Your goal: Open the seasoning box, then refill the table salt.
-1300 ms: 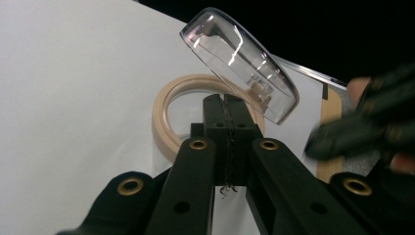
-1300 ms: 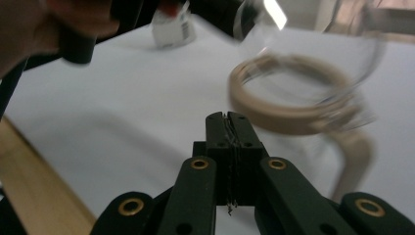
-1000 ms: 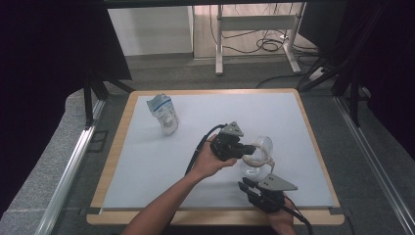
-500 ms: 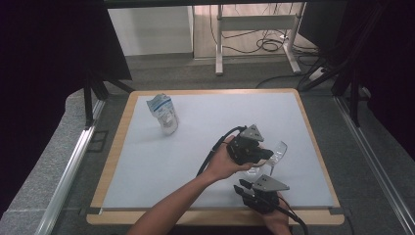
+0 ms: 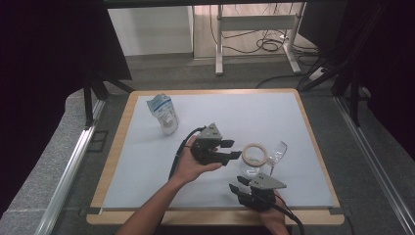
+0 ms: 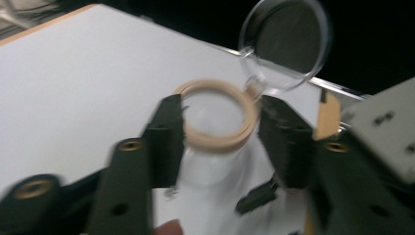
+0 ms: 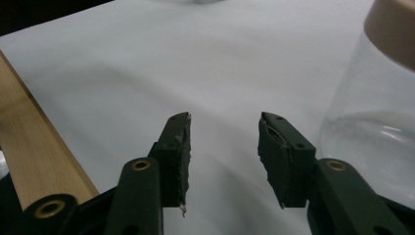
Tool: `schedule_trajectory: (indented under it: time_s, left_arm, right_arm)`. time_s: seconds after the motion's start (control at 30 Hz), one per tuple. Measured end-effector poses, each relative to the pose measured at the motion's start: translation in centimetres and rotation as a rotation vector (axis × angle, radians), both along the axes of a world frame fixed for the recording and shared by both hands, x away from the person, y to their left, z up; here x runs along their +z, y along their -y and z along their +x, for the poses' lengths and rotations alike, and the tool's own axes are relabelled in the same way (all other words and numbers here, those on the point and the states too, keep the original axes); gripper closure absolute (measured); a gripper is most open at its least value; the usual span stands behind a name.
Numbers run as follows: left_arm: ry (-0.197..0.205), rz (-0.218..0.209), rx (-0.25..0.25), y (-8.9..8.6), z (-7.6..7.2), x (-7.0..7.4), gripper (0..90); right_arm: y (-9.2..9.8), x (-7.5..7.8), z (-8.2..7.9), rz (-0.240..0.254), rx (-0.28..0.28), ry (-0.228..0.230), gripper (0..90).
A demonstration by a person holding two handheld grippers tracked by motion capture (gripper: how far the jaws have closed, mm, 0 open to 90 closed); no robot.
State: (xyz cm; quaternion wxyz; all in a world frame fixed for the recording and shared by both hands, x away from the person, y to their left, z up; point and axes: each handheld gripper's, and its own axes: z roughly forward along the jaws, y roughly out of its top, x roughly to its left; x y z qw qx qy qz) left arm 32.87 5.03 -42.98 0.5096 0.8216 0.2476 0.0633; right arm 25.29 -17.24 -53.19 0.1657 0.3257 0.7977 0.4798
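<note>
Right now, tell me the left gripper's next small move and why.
Probably draw the left gripper back from the glass jar. Its jaws have just been opening and now stand either side of the jar's tan ring without clamping it, and the hinged lid hangs open.

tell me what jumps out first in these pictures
The clear glass jar with a tan wooden ring round its mouth stands right of centre on the white tabletop, its hinged clear lid flung open beside it. The left tool has just been opening, its jaws spread either side of the ring. A crumpled pale-blue plastic pouch stands far left.
</note>
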Motion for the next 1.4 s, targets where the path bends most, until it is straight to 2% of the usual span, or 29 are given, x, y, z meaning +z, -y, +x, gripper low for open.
schedule_trajectory:
  time_s: [0.17, 0.27, 0.4, 0.6, 0.67, 0.97, 1.23, 1.4]
  left_arm:
    - [-0.009, -0.013, 0.074, -2.9, -0.5, -1.3, 38.9]
    - [0.006, 0.004, 0.112, -4.2, -0.9, -2.2, 36.1]
    - [0.014, 0.025, 0.149, -5.8, -1.2, -3.3, 35.3]
    - [0.000, 0.012, 0.201, -8.1, -1.8, -5.0, 34.9]
    - [-0.009, 0.020, 0.212, -8.7, -1.7, -5.3, 34.8]
    - [-0.013, 0.022, 0.277, -10.8, -1.7, -6.1, 34.5]
    - [0.004, 0.027, 0.329, -11.9, -2.1, -6.1, 33.8]
    - [0.018, 0.022, 0.396, -13.6, -2.2, -5.8, 32.6]
  right_arm:
    - [-0.7, 0.2, 0.2, 0.011, 0.005, 0.001, 50.7]
    - [-1.3, 0.1, 0.2, 0.004, 0.012, -0.002, 47.5]
    - [-2.0, -0.1, 0.4, 0.002, 0.016, 0.004, 44.8]
    - [-3.3, 0.1, 0.9, -0.013, 0.023, 0.021, 41.4]
    - [-3.7, 0.1, 1.1, -0.012, 0.025, 0.027, 40.9]
    - [-4.6, 0.1, 2.2, 0.006, 0.024, 0.027, 40.8]
    - [-4.5, 0.1, 2.1, 0.008, 0.024, 0.025, 40.8]
    - [-4.6, 0.1, 2.0, 0.003, 0.032, 0.031, 40.8]
